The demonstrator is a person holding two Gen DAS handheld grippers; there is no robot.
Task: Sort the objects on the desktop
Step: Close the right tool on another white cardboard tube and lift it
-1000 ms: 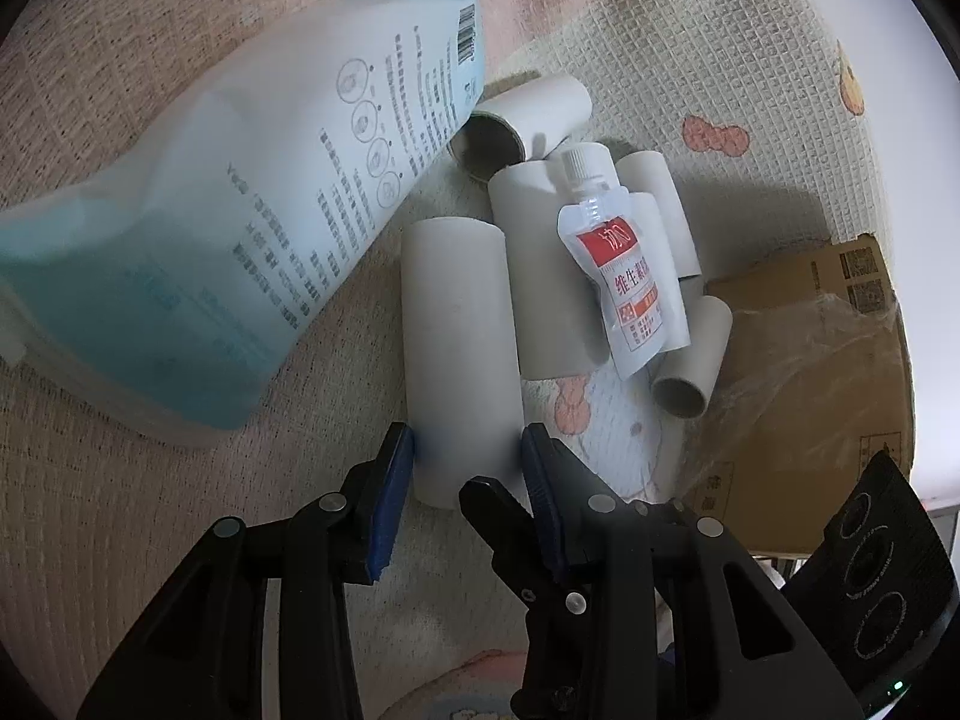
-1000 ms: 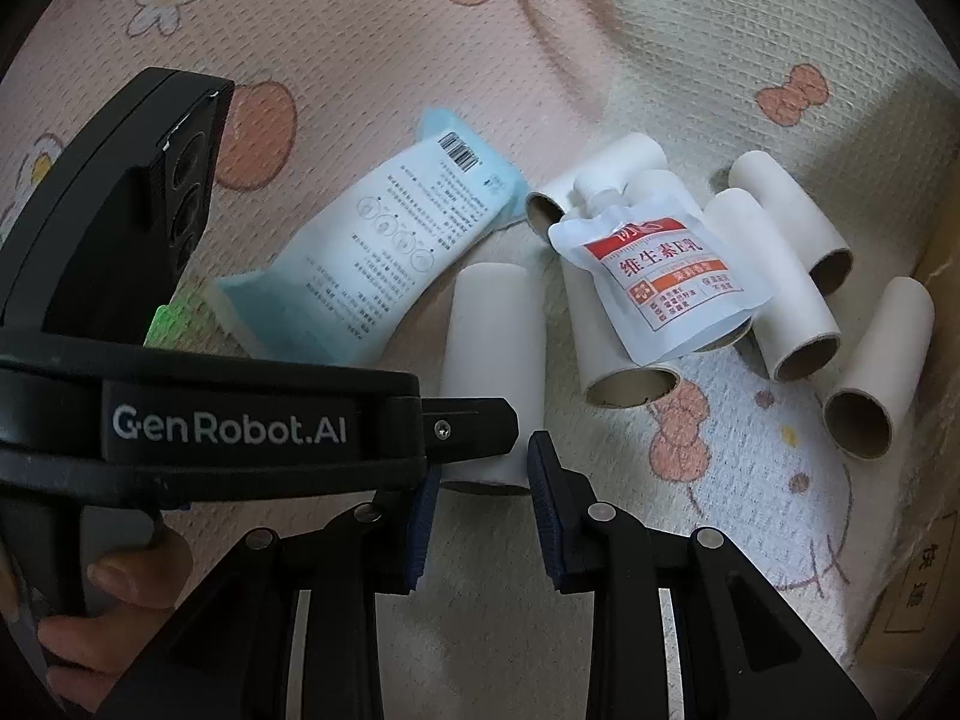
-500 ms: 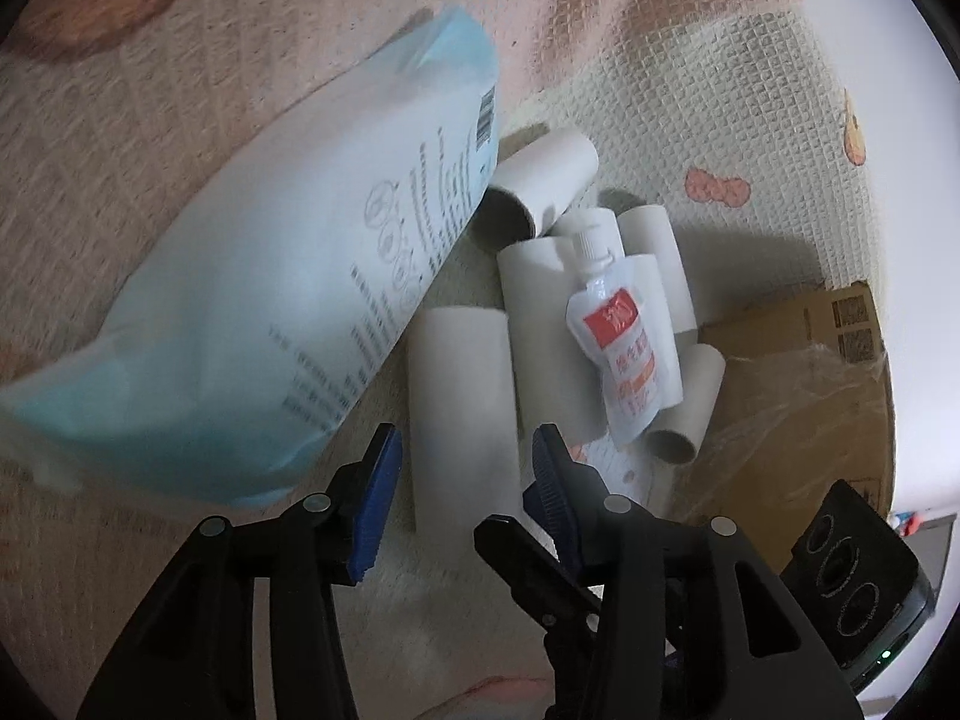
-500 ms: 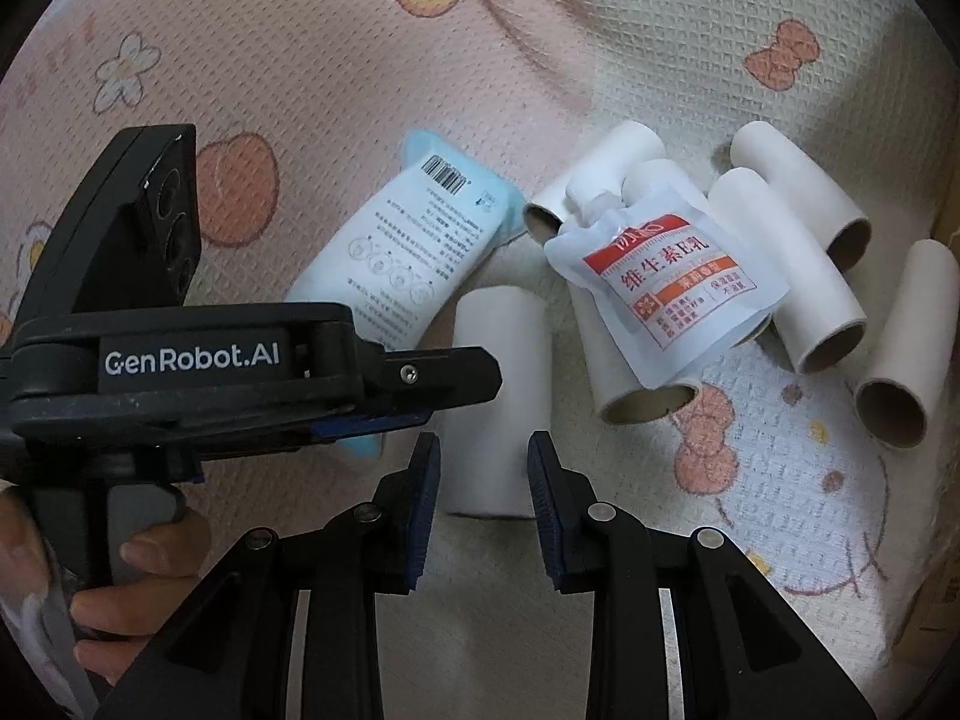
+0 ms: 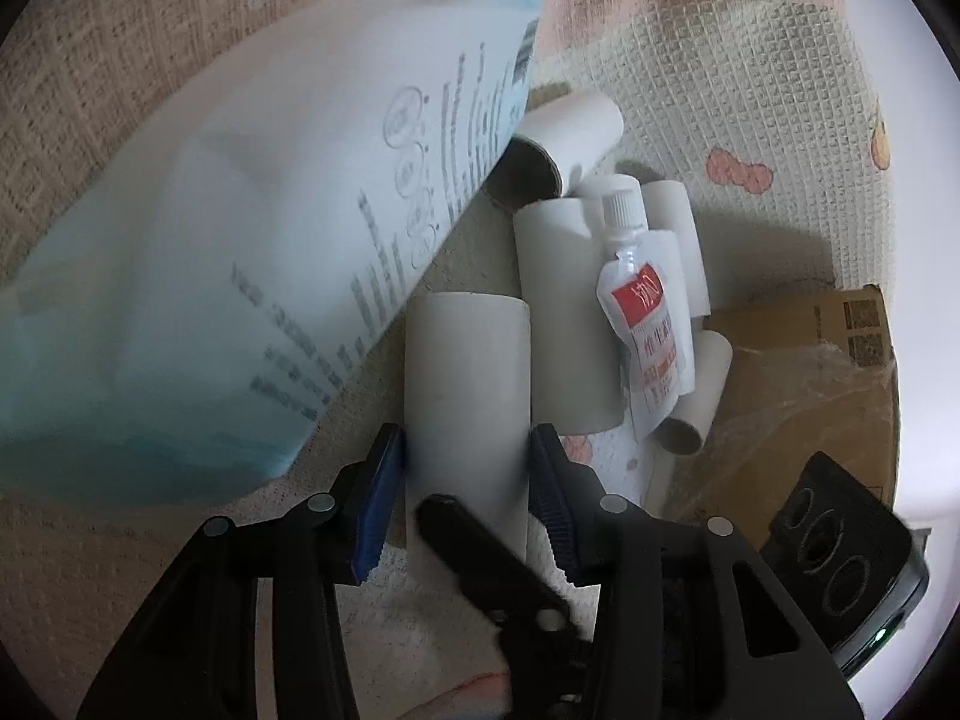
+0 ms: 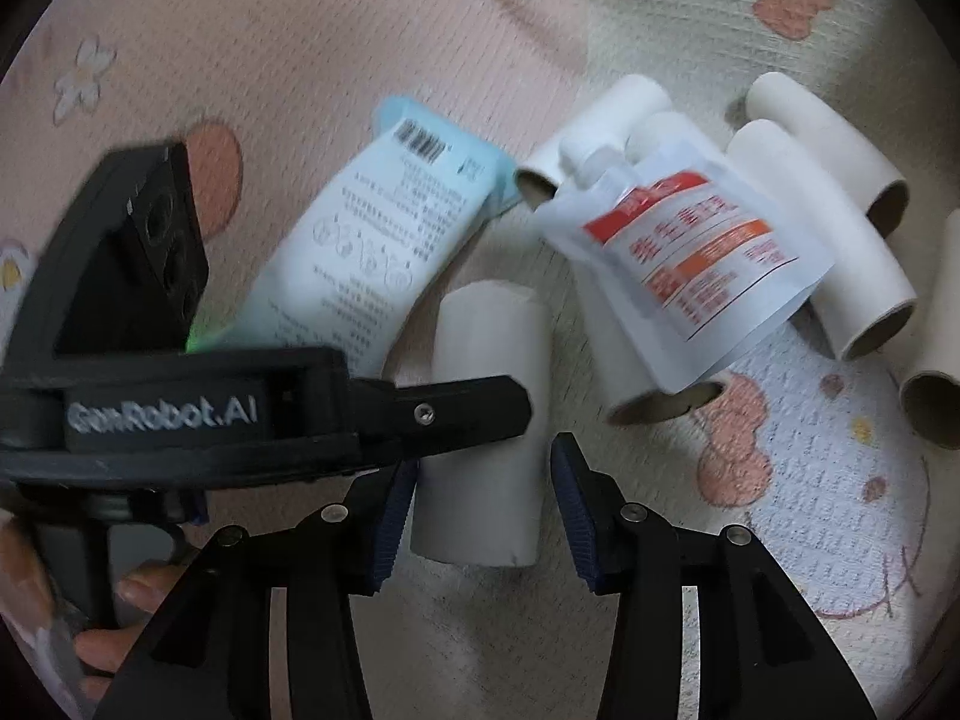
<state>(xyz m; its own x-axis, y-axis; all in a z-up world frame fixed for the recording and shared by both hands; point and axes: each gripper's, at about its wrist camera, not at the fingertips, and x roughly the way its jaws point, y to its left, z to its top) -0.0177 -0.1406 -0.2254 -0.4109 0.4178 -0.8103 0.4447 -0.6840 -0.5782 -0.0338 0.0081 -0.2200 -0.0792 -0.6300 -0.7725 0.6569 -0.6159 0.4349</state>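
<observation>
A single cardboard tube (image 5: 467, 384) lies flat on the patterned cloth (image 6: 336, 42) that covers the worktop, apart from the other tubes. Its long axis runs away from both cameras, one open end toward the grippers and the other toward the pile. Both hand-held grippers straddle its near end. The left hand-held gripper (image 5: 465, 480) has a blue pad on each side of the tube, close against its walls, and its jaws are closing; whether the pads press on the tube cannot be told. The right hand-held gripper (image 6: 483, 513) also has the tube (image 6: 487, 426) between its pads, with a small gap showing on the right side, and its jaws are opening. In the right wrist view the left gripper's black body crosses in front of the tube, held by a hand (image 6: 114, 642) at the lower left.

To the left of the tube lies a white and pale-blue soft pack (image 6: 384, 240), its long axis slanting up to the right, barcode end farthest away. Beyond the tube is a loose pile of more tubes (image 6: 840, 234), most lying roughly parallel with open ends toward the camera. A white spouted pouch (image 6: 696, 252) with a red label lies on top of the pile, spout pointing away and to the left. A cardboard box (image 5: 798, 372) with clear plastic film stands at the right edge of the left wrist view; its contents are not visible.
</observation>
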